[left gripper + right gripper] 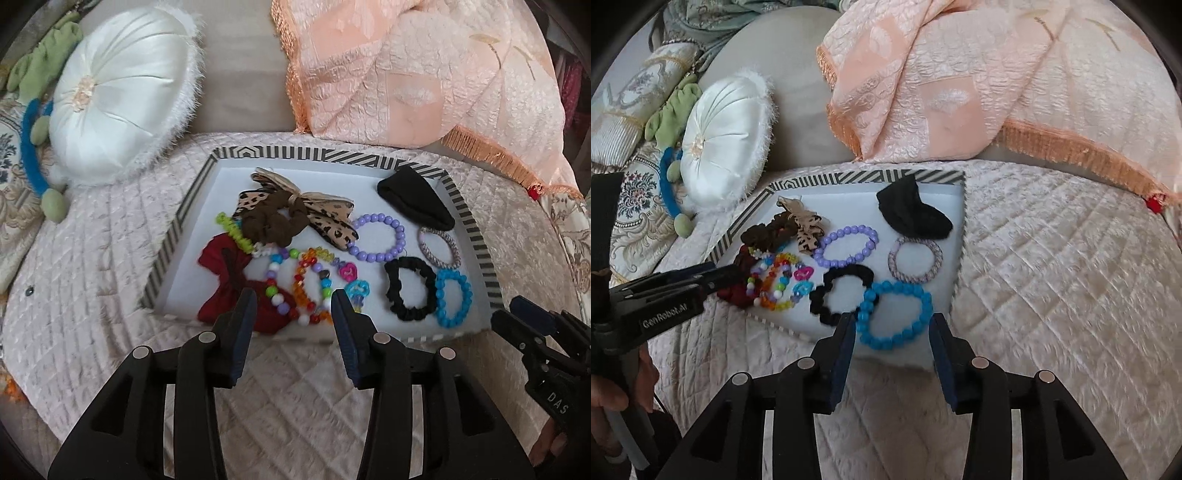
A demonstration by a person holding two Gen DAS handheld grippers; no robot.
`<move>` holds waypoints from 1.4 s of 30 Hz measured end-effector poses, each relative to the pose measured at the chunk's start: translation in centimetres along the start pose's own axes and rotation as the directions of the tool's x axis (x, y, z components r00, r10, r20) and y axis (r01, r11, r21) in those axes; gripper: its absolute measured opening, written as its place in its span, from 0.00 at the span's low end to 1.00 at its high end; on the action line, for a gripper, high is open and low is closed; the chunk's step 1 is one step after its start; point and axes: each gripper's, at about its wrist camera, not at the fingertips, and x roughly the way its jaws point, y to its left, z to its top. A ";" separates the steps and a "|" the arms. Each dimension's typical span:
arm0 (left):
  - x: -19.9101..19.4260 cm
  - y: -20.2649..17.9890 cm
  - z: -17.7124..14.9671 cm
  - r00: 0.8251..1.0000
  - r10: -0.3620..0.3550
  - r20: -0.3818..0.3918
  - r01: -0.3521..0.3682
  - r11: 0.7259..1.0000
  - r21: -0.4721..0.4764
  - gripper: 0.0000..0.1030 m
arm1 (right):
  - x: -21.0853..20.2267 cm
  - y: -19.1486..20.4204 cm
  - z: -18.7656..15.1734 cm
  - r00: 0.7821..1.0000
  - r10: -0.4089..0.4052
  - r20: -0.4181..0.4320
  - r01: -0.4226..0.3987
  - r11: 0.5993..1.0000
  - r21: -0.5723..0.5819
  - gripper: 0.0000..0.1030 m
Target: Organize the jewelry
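Both the left gripper (pixel 293 295) and right gripper (pixel 894 325) are held apart and empty above the tray (pixel 177 225); the blue bracelet (pixel 895 317) lies at 5 o'clock inside it.

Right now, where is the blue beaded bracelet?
The blue beaded bracelet lies in the striped tray's near right corner, touching the black scrunchie, just ahead of the open right claw.
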 end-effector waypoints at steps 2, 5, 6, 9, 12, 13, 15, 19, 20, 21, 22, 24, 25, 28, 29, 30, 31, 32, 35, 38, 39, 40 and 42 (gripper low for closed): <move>-0.7 0.2 -0.7 1.000 0.004 0.007 -0.004 1.000 0.002 0.41 | -0.7 0.1 -0.8 1.000 -0.003 -0.001 0.003 1.000 0.011 0.39; -1.8 0.3 -1.8 1.000 0.017 0.020 -0.017 1.000 0.009 0.41 | -1.3 0.4 -1.7 1.000 -0.004 -0.006 0.004 1.000 0.015 0.39; -2.2 0.3 -2.1 0.999 0.022 0.024 -0.022 1.000 0.014 0.41 | -1.6 0.6 -2.1 1.000 -0.007 -0.006 0.007 1.000 0.013 0.39; -3.1 0.3 -2.8 0.998 0.042 0.038 -0.043 0.999 0.034 0.41 | -2.2 1.5 -2.7 1.000 -0.013 -0.005 0.013 1.000 -0.001 0.39; -4.1 0.6 -3.1 0.997 0.053 0.051 -0.055 0.998 0.031 0.41 | -2.7 2.1 -2.9 1.000 -0.001 -0.003 0.001 1.000 0.001 0.39; -4.4 0.6 -3.1 0.997 0.051 0.053 -0.052 0.998 0.026 0.41 | -2.9 2.5 -2.8 1.000 0.001 0.000 -0.001 1.000 -0.001 0.40; -5.0 0.7 -2.9 0.997 0.049 0.062 -0.050 0.999 0.018 0.41 | -3.3 3.1 -2.5 1.000 0.000 0.010 0.000 1.000 -0.008 0.40; -6.5 0.7 -2.2 0.993 0.058 0.098 -0.059 0.998 0.011 0.41 | -4.6 4.4 -1.2 0.999 0.002 0.050 -0.001 1.000 -0.013 0.43; -6.9 0.7 -2.0 0.992 0.057 0.110 -0.058 0.998 0.005 0.41 | -4.9 4.7 -0.8 0.998 0.001 0.061 0.000 1.000 -0.011 0.50; -7.2 0.6 -1.8 0.992 0.055 0.118 -0.056 0.998 0.001 0.41 | -5.2 4.9 -0.5 0.997 0.000 0.071 0.001 1.000 -0.008 0.58; -7.7 0.6 -1.6 0.990 0.053 0.128 -0.053 0.999 -0.004 0.41 | -5.6 5.2 -0.2 0.996 -0.002 0.087 0.003 1.000 -0.002 0.61; -8.3 0.4 -1.4 0.989 0.049 0.140 -0.049 0.999 -0.004 0.41 | -6.2 5.5 0.2 0.993 0.000 0.115 -0.001 1.000 0.004 0.63; -8.5 0.3 -1.3 0.988 0.049 0.144 -0.049 0.999 -0.002 0.41 | -6.5 5.8 0.4 0.992 0.003 0.124 -0.003 1.000 0.003 0.63; -9.2 0.0 -1.1 0.987 0.048 0.156 -0.049 0.999 0.002 0.41 | -7.0 6.5 0.6 0.991 -0.003 0.136 0.003 1.000 -0.004 0.63; -9.4 0.0 -1.1 0.986 0.050 0.160 -0.050 0.999 0.001 0.41 | -7.1 6.7 0.7 0.990 -0.004 0.139 0.006 1.000 -0.009 0.63; -9.6 0.0 -1.0 0.985 0.051 0.166 -0.051 0.999 -0.003 0.41 | -7.2 6.8 0.7 0.990 -0.005 0.140 0.007 1.000 -0.013 0.63; -9.9 0.0 -1.0 0.984 0.050 0.173 -0.049 0.999 -0.007 0.41 | -7.3 7.0 0.8 0.990 -0.007 0.142 0.010 1.000 -0.016 0.63; -10.1 0.0 -1.0 0.983 0.048 0.177 -0.047 0.999 -0.010 0.41 | -7.5 7.0 0.8 0.989 -0.010 0.145 0.013 1.000 -0.016 0.63; -10.7 0.0 -0.8 0.981 0.048 0.190 -0.046 0.999 -0.019 0.41 | -7.8 7.0 1.0 0.988 -0.017 0.153 0.019 1.000 -0.011 0.63; -11.0 -0.1 -0.6 0.979 0.050 0.199 -0.047 0.999 -0.021 0.41 | -8.2 7.1 1.1 0.986 -0.022 0.163 0.024 1.000 -0.012 0.64; -11.1 -0.1 -0.6 0.978 0.050 0.201 -0.047 0.999 -0.021 0.41 | -8.4 7.2 1.2 0.985 -0.027 0.167 0.030 0.999 -0.016 0.64; -11.3 -0.1 -0.5 0.978 0.051 0.204 -0.048 0.999 -0.019 0.41 | -8.4 7.2 1.2 0.985 -0.030 0.169 0.033 0.999 -0.018 0.64; -11.4 -0.2 -0.5 0.976 0.054 0.211 -0.051 0.999 -0.018 0.41 | -8.4 7.4 1.3 0.985 -0.031 0.169 0.036 0.999 -0.022 0.64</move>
